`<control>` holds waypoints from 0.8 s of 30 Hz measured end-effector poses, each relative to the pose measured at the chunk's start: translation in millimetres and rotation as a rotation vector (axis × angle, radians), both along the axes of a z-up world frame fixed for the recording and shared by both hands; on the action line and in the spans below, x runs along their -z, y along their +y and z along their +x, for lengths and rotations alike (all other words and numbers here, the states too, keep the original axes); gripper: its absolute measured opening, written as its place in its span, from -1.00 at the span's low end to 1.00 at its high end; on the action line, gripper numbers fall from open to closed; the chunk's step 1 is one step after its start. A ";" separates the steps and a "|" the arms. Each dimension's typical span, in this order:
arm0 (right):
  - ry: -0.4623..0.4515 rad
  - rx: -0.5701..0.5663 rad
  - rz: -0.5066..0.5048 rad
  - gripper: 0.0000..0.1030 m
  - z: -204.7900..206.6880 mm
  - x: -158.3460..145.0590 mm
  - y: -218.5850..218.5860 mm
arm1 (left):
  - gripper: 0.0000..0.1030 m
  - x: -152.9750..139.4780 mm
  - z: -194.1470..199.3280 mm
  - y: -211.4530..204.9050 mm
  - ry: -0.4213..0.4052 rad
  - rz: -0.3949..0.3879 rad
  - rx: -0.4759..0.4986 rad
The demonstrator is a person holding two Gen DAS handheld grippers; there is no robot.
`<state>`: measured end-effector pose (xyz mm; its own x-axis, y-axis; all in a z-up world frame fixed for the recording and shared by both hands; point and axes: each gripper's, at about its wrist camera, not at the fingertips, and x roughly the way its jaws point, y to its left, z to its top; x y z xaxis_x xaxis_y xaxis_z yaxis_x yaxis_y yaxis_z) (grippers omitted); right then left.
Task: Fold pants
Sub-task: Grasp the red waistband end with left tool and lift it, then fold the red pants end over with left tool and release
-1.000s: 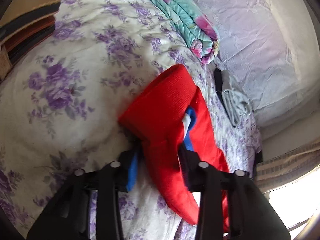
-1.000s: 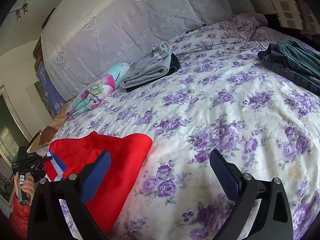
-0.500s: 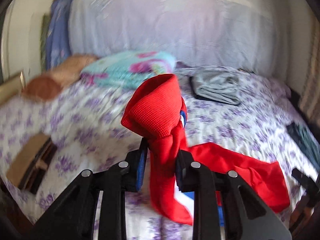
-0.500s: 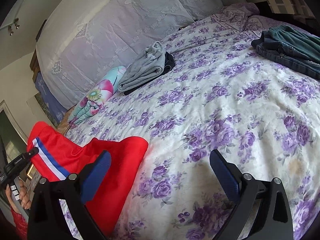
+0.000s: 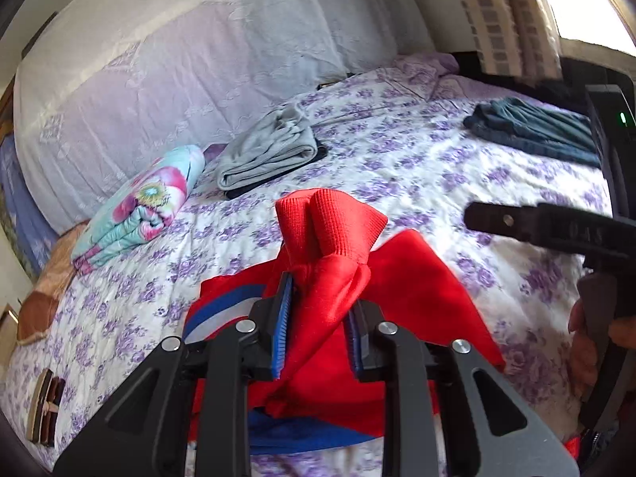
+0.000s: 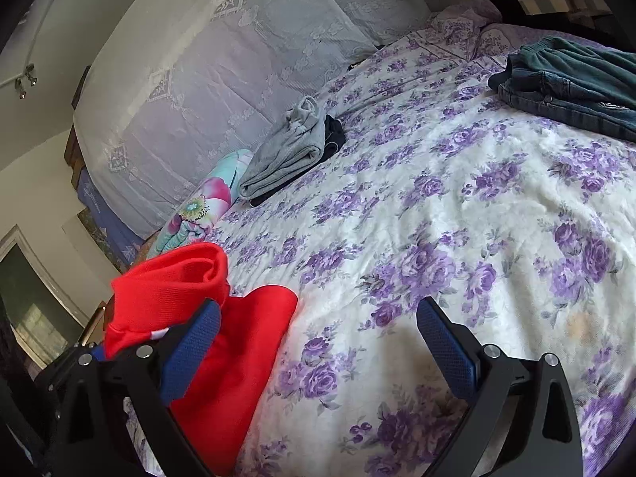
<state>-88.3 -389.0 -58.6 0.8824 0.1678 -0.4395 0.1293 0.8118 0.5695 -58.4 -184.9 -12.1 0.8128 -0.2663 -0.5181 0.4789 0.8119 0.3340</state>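
Mid-fold on the flowered bed (image 6: 457, 206): red pants (image 5: 417, 290) bunched between the pads of the left hand-held gripper (image 5: 318, 318), lifted just ahead; right hand-held gripper (image 6: 318, 342) spread, holding nothing. Next, likely: carrying the pinched end over, laying it flat.

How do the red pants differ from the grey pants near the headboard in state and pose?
The red pants are bunched and partly lifted, pinched in the left gripper; the grey pants lie untouched. The red pants sprawl loose at the near edge; the grey pants are folded into a neat pile on a dark garment. Both are on the floral bedspread.
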 end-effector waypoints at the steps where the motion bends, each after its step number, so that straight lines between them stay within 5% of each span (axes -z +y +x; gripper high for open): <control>1: -0.003 0.000 0.007 0.93 -0.5 0.4 -1.1 | -0.56 2.7 -4.1 -5.0 -0.010 0.016 0.008; 7: -0.022 -0.002 0.031 0.93 -2.8 1.2 -4.7 | -0.32 21.7 -20.5 -16.7 -0.011 0.107 0.031; 8: -0.023 -0.002 0.035 0.93 -3.0 1.4 -5.3 | -0.09 21.9 -22.5 -14.9 0.004 0.101 0.037; 9: -0.024 -0.002 0.038 0.93 -3.1 1.7 -6.1 | 0.37 18.3 -25.4 -8.6 0.027 0.069 0.055; 11: -0.024 -0.002 0.042 0.93 -2.1 2.1 -6.2 | 0.81 8.0 -32.7 1.2 0.034 0.000 0.071; 17: -0.021 0.002 0.037 0.93 -1.9 2.6 -6.5 | 0.83 -27.9 -42.0 23.2 0.015 -0.095 0.084; 24: -0.021 0.000 0.039 0.93 -1.9 2.7 -7.8 | 0.82 -30.1 47.6 46.4 0.204 -0.210 -0.121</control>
